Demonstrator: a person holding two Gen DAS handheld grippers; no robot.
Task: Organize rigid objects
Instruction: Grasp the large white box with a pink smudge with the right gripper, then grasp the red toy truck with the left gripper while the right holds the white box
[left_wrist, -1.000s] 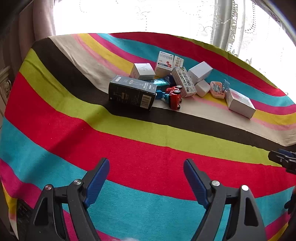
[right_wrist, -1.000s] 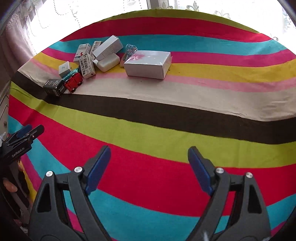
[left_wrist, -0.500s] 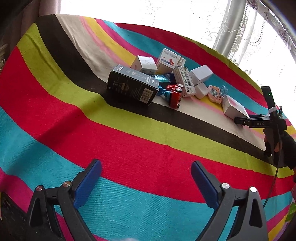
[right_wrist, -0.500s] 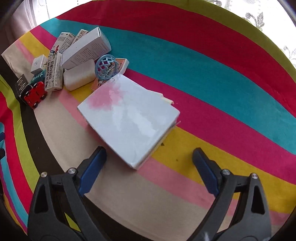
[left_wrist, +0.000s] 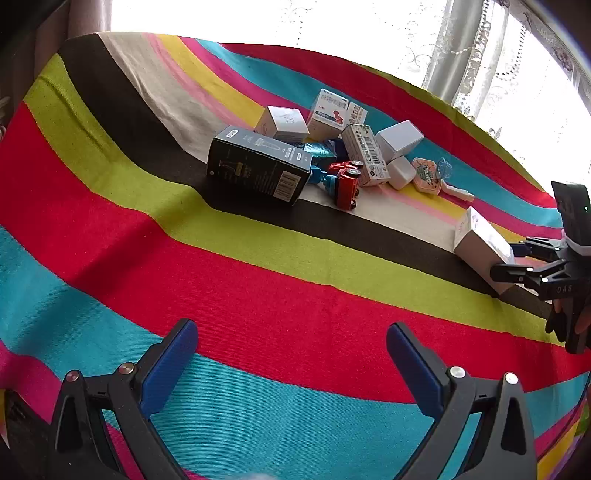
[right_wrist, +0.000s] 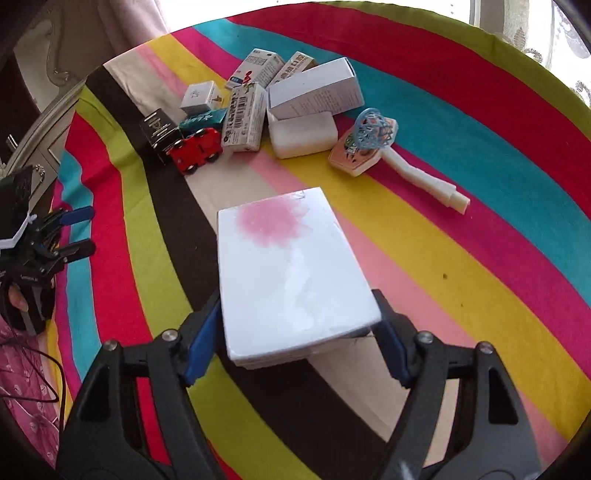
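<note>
Striped multicolour cloth (left_wrist: 258, 288) covering the desk, sheer lace curtains (left_wrist: 461, 55) at a bright window behind, pink floral fabric (right_wrist: 22, 373) at the left edge

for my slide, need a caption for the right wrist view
Right gripper clamps a flat white box with a pink blotch over the striped cloth.

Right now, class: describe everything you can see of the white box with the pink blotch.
The white box is a flat, rectangular carton, apparently glossy cardboard, with a soft pink blotch near its far end and a lidded edge showing at the near end. It is closed and lies apart from the pile. The right gripper has a blue pad against each side of its near end. The left wrist view shows it low over the striped cloth; contact underneath is unclear.
</note>
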